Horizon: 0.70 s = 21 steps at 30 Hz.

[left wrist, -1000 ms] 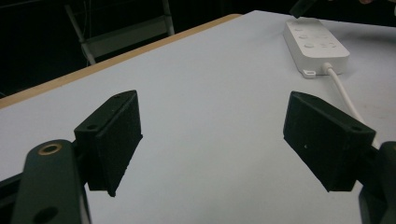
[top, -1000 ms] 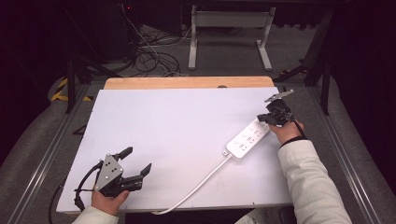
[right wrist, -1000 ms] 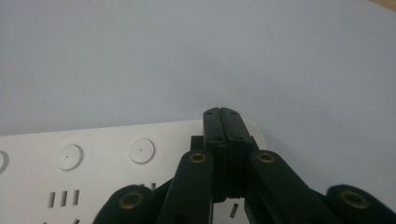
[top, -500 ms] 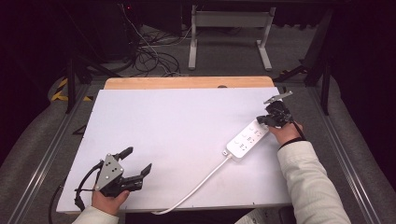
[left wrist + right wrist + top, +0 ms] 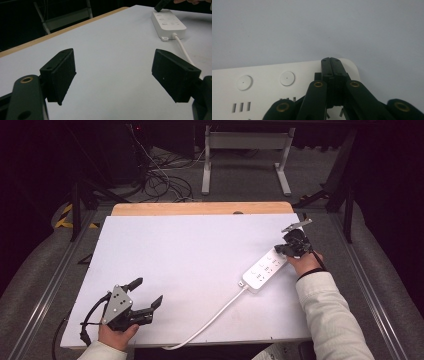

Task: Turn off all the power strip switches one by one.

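— Where's the power strip point(image 5: 265, 269)?
— On the white tabletop point(image 5: 190, 260), toward its right edge, its cord point(image 5: 210, 320) trailing to the near edge.
— And the right tongs point(image 5: 286, 249)?
— Jaws pressed together, gripping nothing, tips over the strip's far end.
— The left tongs point(image 5: 149, 292)?
— Spread wide, empty, at the near left corner, well apart from the strip.

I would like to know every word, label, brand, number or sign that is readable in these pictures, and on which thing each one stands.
No readable text stands anywhere.
White power strip: no word, brand or number; its top bears round buttons and socket slots, each button with a tiny centre dot.
Left gripper and right gripper: no markings, plain black.
White table: blank.
Yellow-black striped tape on the floor: a hazard pattern, no letters.
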### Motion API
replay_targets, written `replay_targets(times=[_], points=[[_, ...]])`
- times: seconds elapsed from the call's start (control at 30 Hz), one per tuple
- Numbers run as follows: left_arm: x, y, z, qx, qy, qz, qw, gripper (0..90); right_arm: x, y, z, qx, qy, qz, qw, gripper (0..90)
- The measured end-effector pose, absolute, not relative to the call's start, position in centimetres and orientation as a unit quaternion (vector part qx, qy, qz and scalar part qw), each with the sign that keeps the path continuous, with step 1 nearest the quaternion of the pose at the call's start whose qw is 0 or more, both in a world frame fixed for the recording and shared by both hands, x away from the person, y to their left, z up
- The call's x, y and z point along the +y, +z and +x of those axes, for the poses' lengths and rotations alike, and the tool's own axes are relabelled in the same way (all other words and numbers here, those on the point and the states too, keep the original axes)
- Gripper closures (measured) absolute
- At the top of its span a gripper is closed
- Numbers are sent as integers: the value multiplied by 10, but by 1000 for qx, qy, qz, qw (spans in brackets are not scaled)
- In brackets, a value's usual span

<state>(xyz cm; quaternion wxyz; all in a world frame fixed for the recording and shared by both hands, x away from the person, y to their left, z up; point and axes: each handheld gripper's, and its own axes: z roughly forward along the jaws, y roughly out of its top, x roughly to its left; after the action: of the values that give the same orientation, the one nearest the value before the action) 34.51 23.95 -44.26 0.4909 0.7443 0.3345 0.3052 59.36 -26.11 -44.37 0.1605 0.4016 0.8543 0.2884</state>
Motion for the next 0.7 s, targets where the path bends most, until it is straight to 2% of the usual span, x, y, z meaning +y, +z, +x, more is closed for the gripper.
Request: replay_targets(times=[0.47,0.7], points=[[240,-442,345,333,307,744,490,199,-260,-442,594,854,282,405,161,900],[241,-442,347,333,309,743,491,199,-257,-410,575,841,339,377,187,900]])
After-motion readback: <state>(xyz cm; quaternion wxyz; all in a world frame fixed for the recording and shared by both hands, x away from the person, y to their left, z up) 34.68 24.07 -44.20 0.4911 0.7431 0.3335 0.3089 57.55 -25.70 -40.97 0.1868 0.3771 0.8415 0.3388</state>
